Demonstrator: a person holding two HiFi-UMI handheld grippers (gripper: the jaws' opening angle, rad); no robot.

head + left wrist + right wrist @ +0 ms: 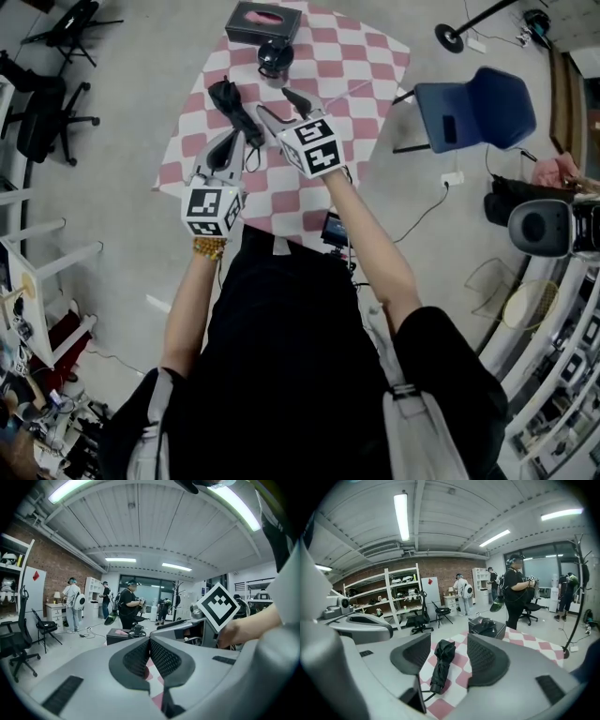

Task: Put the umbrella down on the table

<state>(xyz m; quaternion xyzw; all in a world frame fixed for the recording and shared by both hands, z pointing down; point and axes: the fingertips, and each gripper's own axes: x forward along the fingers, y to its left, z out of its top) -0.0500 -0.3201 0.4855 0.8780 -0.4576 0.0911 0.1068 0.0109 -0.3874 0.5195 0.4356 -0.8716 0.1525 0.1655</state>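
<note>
Right gripper (pixel 449 658) jaws wide apart, nothing held; I see folded black umbrella (pixel 440 665) lying flat on checkered table (pixel 525 644) just ahead, framed between them, long axis running away from me. Left gripper (pixel 150 654) jaws pressed together, empty, umbrella outside its view; I judge right one better placed

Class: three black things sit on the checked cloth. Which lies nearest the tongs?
The folded umbrella, lying flat; the tissue box and round container sit farther off, at the far edge of the checked cloth.
</note>
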